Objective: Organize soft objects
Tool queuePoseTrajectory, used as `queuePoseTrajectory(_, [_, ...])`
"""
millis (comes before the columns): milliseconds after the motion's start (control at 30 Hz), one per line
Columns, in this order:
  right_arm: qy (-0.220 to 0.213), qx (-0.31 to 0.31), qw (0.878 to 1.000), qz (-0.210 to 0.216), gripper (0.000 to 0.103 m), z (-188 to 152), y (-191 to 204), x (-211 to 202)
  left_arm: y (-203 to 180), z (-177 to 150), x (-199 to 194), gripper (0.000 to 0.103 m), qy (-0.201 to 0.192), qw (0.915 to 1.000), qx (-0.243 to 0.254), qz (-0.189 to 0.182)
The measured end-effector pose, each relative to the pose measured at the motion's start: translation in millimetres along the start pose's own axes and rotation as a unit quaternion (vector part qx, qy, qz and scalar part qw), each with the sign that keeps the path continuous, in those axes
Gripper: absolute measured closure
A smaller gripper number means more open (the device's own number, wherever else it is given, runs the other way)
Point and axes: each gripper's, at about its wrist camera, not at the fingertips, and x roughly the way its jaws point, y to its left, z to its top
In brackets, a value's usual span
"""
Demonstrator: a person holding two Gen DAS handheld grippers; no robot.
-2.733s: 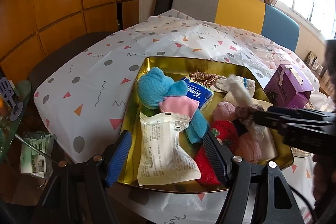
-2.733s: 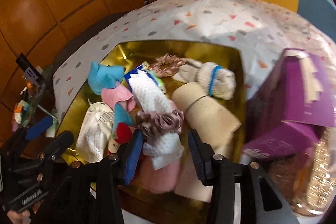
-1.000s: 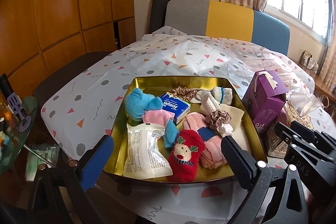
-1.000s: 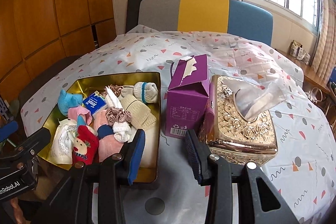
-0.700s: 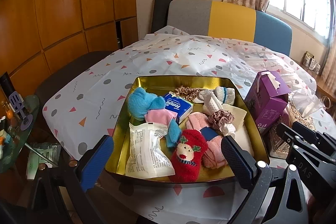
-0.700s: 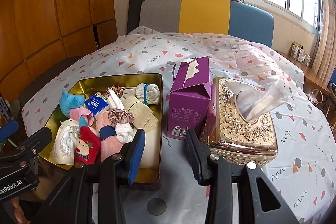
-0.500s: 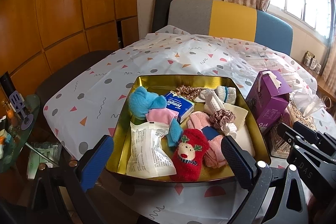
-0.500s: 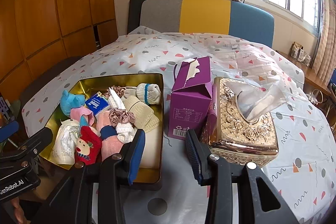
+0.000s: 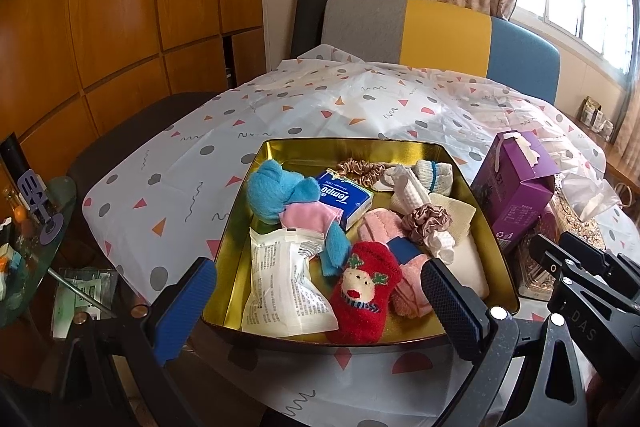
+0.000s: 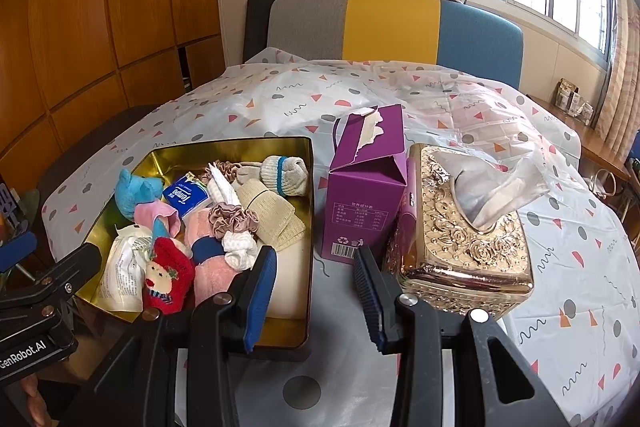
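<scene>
A gold tin (image 9: 352,143) on the table holds several soft things: a red reindeer sock (image 9: 364,291), a blue plush cloth (image 9: 276,195), a pink cloth (image 9: 308,217), a mauve scrunchie (image 9: 426,223) around a white waffle cloth, a rolled white sock (image 9: 434,177) and a Tempo tissue pack (image 9: 346,197). My left gripper (image 9: 320,303) stands wide open in front of the tin's near edge, holding nothing. My right gripper (image 10: 314,287) is open and bare, near the tin's (image 10: 232,146) right front corner. The red sock (image 10: 166,279) lies left of it.
A purple carton (image 10: 368,187) and an ornate gold tissue box (image 10: 468,227) stand right of the tin. The patterned tablecloth (image 10: 400,91) runs back to a grey, yellow and blue sofa (image 10: 392,23). A glass side table (image 9: 36,227) with clutter sits at the left.
Both grippers have drawn back from the tin. The right one has let go of the scrunchie and white cloth, which now lie in the tin. The left jaws stand wider. Nothing moved in the last second.
</scene>
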Motion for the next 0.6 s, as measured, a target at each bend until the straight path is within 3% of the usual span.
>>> queuePoseTrajectory(600, [0.004, 0.001, 1.0, 0.002, 0.063, -1.5, -0.3, 2.5, -1.8, -1.5, 2.0, 0.0, 0.006, 1.0, 0.002, 0.0])
